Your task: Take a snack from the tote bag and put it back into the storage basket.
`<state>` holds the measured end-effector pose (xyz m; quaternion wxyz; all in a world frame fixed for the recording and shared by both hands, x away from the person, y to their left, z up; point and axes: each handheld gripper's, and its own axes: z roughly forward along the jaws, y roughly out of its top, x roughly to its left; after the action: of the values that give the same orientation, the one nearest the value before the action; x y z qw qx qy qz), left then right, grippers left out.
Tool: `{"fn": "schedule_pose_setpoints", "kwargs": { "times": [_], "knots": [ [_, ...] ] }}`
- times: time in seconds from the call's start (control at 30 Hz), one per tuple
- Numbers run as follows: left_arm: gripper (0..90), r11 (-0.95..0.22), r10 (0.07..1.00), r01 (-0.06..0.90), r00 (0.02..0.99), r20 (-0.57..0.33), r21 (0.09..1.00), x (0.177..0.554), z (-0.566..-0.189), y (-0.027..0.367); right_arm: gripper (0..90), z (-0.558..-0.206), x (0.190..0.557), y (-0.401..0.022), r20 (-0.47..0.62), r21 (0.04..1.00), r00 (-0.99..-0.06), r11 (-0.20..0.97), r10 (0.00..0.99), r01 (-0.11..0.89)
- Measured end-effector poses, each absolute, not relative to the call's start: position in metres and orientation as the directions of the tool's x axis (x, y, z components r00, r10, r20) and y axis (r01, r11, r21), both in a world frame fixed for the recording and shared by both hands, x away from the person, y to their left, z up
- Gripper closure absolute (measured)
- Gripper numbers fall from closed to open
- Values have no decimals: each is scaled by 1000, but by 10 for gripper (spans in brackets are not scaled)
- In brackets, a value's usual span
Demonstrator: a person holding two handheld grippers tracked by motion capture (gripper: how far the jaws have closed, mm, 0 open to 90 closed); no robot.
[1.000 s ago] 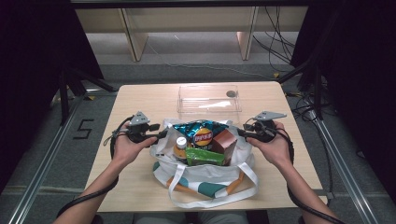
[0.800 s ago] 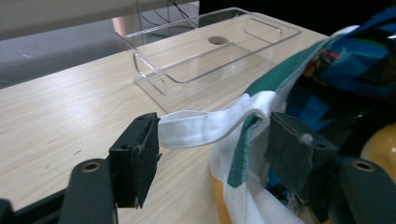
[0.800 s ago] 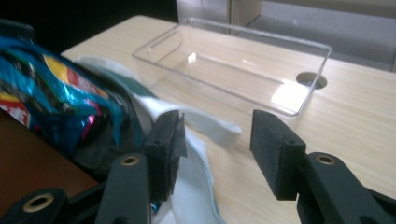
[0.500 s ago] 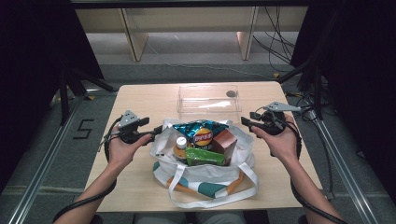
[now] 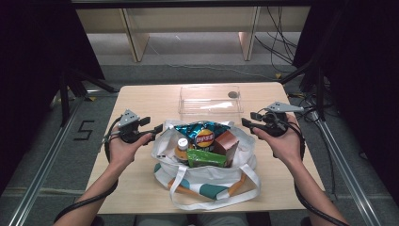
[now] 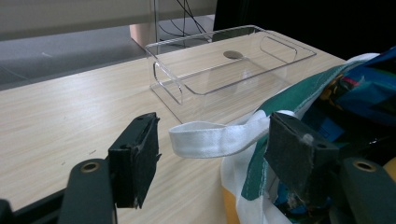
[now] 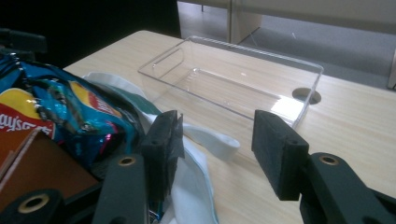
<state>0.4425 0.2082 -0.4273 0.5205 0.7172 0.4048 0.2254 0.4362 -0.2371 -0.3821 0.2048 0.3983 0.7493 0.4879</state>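
Beside the bag's (image 5: 207, 176) two rims, left claw (image 5: 157, 128) and right claw (image 5: 245, 123), both apart, empty.

Light wood-grain rectangular table (image 5: 141, 101) stands on a grey carpeted floor (image 5: 197, 49). Beyond the table's far edge, pale wooden furniture legs (image 5: 133, 34) rise from the floor, with black cables (image 5: 277, 33) trailing near them. Dark curtains (image 5: 33, 42) close off both sides. Metal floor rails (image 5: 44, 155) flank the table; a black "5" marking (image 5: 84, 130) lies at left.
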Motion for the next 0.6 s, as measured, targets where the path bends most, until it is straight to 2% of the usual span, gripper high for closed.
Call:
{"fn": "schedule_pose_setpoints", "kwargs": {
  "times": [0.13,0.3,0.37,0.6],
  "knots": [
    [331,-131,817,361,567,-106,923,442,-427,208,514,-376,434,-228,86,896,-623,213,777,390],
    [331,-147,816,350,571,-86,925,439,-425,210,528,-365,427,-222,18,918,-645,243,764,313],
    [339,-146,820,340,567,-79,929,438,-424,212,532,-361,423,-218,67,928,-656,194,751,317],
    [341,-157,821,324,568,-59,933,437,-425,218,531,-357,422,-204,89,925,-718,210,690,316]
  ]
}}
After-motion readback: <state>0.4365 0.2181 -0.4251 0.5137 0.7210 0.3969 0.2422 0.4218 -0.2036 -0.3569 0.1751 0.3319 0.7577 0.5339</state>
